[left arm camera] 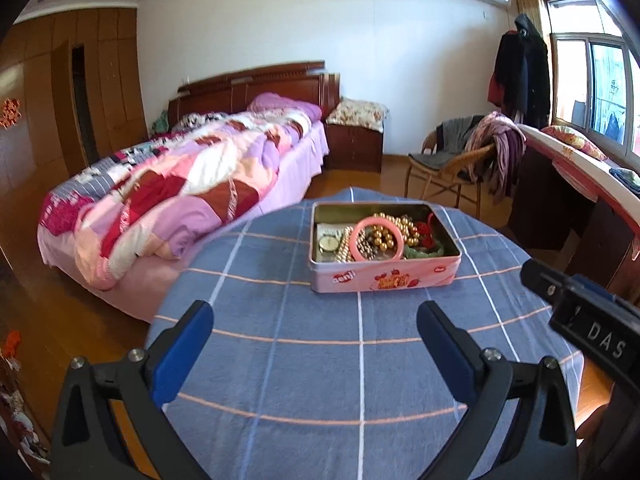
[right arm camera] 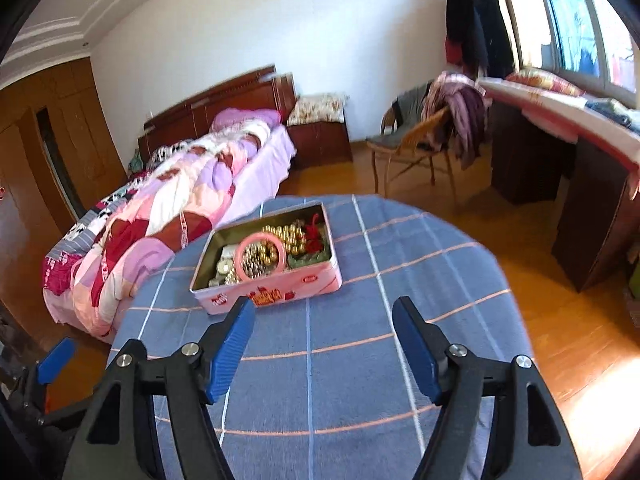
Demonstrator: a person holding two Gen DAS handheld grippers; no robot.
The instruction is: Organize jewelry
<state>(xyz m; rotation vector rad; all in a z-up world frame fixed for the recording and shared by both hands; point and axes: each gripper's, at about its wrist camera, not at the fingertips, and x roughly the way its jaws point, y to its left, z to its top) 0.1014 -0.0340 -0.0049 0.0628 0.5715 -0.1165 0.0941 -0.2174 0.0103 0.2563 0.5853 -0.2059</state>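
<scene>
An open pink tin (left arm camera: 384, 278) (right arm camera: 276, 290) stands on a round table with a blue checked cloth (left arm camera: 304, 360) (right arm camera: 352, 380). Inside lie a pink bangle (left arm camera: 362, 230) (right arm camera: 240, 256), gold bead strands (left arm camera: 396, 226) (right arm camera: 286, 236), a watch (left arm camera: 329, 243), a red piece (left arm camera: 425, 232) (right arm camera: 314, 236) and a green bracelet (left arm camera: 426, 253) (right arm camera: 310, 259). My left gripper (left arm camera: 316, 320) is open and empty, above the cloth in front of the tin. My right gripper (right arm camera: 324, 316) is open and empty, in front of and right of the tin; its body shows in the left wrist view (left arm camera: 584, 316).
A bed with a patchwork quilt (left arm camera: 180, 184) (right arm camera: 160, 216) stands left of the table. A chair draped with clothes (left arm camera: 460, 160) (right arm camera: 424, 128) and a desk under the window (left arm camera: 580, 184) (right arm camera: 568, 148) stand to the right. Wooden floor surrounds the table.
</scene>
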